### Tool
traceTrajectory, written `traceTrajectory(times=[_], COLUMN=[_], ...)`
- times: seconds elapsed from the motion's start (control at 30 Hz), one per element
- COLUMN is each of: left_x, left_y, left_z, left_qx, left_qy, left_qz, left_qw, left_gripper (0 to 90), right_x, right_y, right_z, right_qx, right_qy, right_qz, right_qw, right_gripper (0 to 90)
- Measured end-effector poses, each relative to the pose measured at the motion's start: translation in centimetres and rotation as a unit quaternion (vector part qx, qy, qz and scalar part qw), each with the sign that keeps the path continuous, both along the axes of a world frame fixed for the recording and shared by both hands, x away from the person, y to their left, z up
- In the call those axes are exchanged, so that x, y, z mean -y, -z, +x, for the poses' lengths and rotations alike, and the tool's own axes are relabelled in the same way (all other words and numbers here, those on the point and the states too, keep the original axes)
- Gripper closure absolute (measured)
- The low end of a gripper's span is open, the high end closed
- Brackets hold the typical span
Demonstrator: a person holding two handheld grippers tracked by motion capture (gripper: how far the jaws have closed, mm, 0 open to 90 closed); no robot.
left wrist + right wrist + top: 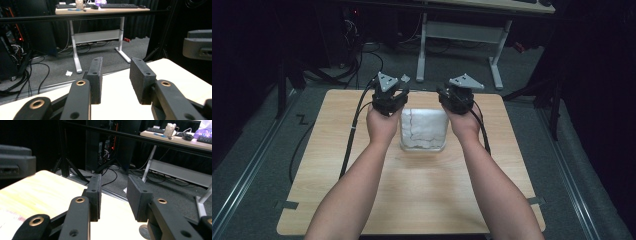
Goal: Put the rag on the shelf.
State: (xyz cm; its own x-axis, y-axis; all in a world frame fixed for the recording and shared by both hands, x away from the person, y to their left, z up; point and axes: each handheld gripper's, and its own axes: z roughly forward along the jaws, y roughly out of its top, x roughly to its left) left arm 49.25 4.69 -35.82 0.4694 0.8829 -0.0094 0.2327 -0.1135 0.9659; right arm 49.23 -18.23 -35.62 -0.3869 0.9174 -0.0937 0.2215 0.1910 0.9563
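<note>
Folded white cloth with thin red lines (423,129) lies flat near the far middle of the light wooden table (422,195), between the two hands. Left gripper (388,95) and right gripper (457,96) hover at its far corners. Both sets of jaws stand apart, empty. Judgement: nothing grasped yet; gripping and handling the cloth all remain.

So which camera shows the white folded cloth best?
The high view: the white cloth lies whole on the table, between the left tool and the right tool. The right gripper view catches just a blurry white corner of it. The left gripper view looks past it, over the table edge.
</note>
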Motion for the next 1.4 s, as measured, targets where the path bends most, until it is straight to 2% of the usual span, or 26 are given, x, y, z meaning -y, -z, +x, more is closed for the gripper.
traceTrajectory(times=[0.07, 0.1, 0.2, 0.23, 0.27, 0.3, 0.5, 0.53, 0.7, 0.73, 0.8, 0.87, 0.9, 0.93, 0.97, 1.0, 1.03, 1.07, 1.13, 1.17, 1.2, 1.23, 1.27, 1.3, 1.33, 1.4], left_x=[-0.2, -0.3, -1.0, -1.0, -1.2, -1.5, -2.3, -2.7, -3.2, -3.3, -3.5, -3.7, -3.7, -3.8, -4.1, -4.1, -4.2, -4.2, -4.5, -4.5, -4.5, -4.6, -4.6, -4.6, -4.8, -5.0], left_y=[0.0, 0.0, 0.1, 0.1, 0.2, 0.3, 0.4, 0.5, 1.1, 1.3, 2.4, 3.4, 3.4, 4.0, 5.2, 5.2, 5.9, 6.4, 8.5, 8.5, 9.0, 10.5, 11.2, 11.2, 12.6, 13.7], left_z=[-0.6, -1.1, -2.4, -2.4, -2.9, -3.5, -4.6, -5.2, -6.0, -6.2, -7.1, -7.6, -7.6, -7.9, -8.5, -8.5, -8.7, -8.9, -9.8, -9.8, -9.9, -10.6, -10.9, -10.9, -11.5, -12.0], left_qx=[0.005, 0.009, 0.006, 0.006, 0.008, 0.005, 0.002, 0.004, -0.002, -0.006, -0.016, -0.026, -0.026, -0.032, -0.048, -0.048, -0.056, -0.061, -0.078, -0.078, -0.083, -0.097, -0.103, -0.103, -0.116, -0.128], left_qy=[0.002, 0.002, 0.007, 0.007, 0.007, 0.011, 0.016, 0.019, 0.028, 0.032, 0.045, 0.055, 0.055, 0.059, 0.067, 0.067, 0.070, 0.073, 0.080, 0.080, 0.084, 0.090, 0.092, 0.092, 0.098, 0.104], left_qz=[0.004, 0.003, -0.005, -0.005, -0.005, -0.007, 0.001, -0.001, 0.000, 0.006, 0.016, 0.015, 0.015, 0.014, 0.010, 0.010, 0.010, 0.012, 0.024, 0.024, 0.027, 0.033, 0.036, 0.036, 0.044, 0.053], left_qw=[1.0000, 1.0000, 0.9999, 0.9999, 0.9999, 0.9999, 0.9999, 0.9998, 0.9996, 0.9995, 0.9987, 0.9980, 0.9980, 0.9977, 0.9966, 0.9966, 0.9959, 0.9954, 0.9934, 0.9934, 0.9927, 0.9907, 0.9897, 0.9897, 0.9874, 0.9848], left_gripper=[62.8, 62.8, 61.9, 61.8, 61.8, 61.5, 59.2, 58.8, 58.4, 58.4, 58.1, 57.7, 57.4, 57.4, 57.0, 56.8, 56.8, 56.7, 56.6, 56.3, 56.1, 56.0, 55.9, 55.9, 55.9, 55.6], right_x=[0.0, 0.0, 0.2, 0.3, 0.3, 0.5, 1.3, 1.3, 1.5, 1.5, 1.6, 1.7, 1.7, 1.9, 2.0, 2.0, 2.1, 2.2, 2.4, 2.4, 2.6, 2.6, 2.7, 2.7, 2.8, 2.9], right_y=[0.3, 0.3, 0.6, 0.7, 0.7, 0.9, 0.8, 0.8, 1.0, 1.0, 1.6, 2.2, 2.2, 2.7, 3.7, 3.7, 4.1, 4.7, 6.2, 6.2, 7.3, 7.9, 8.6, 8.6, 9.8, 10.8], right_z=[-1.0, -1.0, -2.6, -2.9, -2.9, -3.6, -5.2, -5.4, -6.7, -6.7, -7.5, -8.1, -8.1, -8.5, -9.1, -9.1, -9.3, -9.5, -10.1, -10.1, -10.5, -10.6, -10.8, -10.8, -11.2, -11.6], right_qx=[0.002, 0.002, 0.005, 0.006, 0.006, 0.005, 0.008, 0.004, 0.003, 0.003, 0.000, -0.006, -0.006, -0.009, -0.015, -0.015, -0.022, -0.024, -0.039, -0.039, -0.049, -0.054, -0.060, -0.060, -0.070, -0.078], right_qy=[-0.003, -0.003, -0.009, -0.011, -0.011, -0.011, -0.015, -0.016, -0.025, -0.025, -0.028, -0.029, -0.029, -0.030, -0.032, -0.032, -0.032, -0.033, -0.036, -0.036, -0.039, -0.041, -0.041, -0.041, -0.042, -0.044], right_qz=[0.000, 0.000, -0.001, -0.005, -0.005, -0.007, -0.001, 0.001, -0.014, -0.014, -0.026, -0.034, -0.034, -0.038, -0.042, -0.042, -0.046, -0.047, -0.048, -0.048, -0.049, -0.050, -0.050, -0.050, -0.052, -0.054], right_qw=[1.0000, 1.0000, 0.9999, 0.9999, 0.9999, 0.9999, 0.9999, 0.9999, 0.9996, 0.9996, 0.9993, 0.9990, 0.9990, 0.9988, 0.9985, 0.9985, 0.9982, 0.9981, 0.9974, 0.9974, 0.9969, 0.9964, 0.9961, 0.9961, 0.9953, 0.9945], right_gripper=[62.7, 62.7, 60.7, 60.1, 60.1, 59.6, 59.1, 58.9, 57.5, 57.5, 56.1, 55.5, 55.5, 55.1, 54.9, 54.9, 54.6, 54.6, 53.8, 53.8, 53.2, 53.1, 53.1, 53.1, 52.9, 52.6])
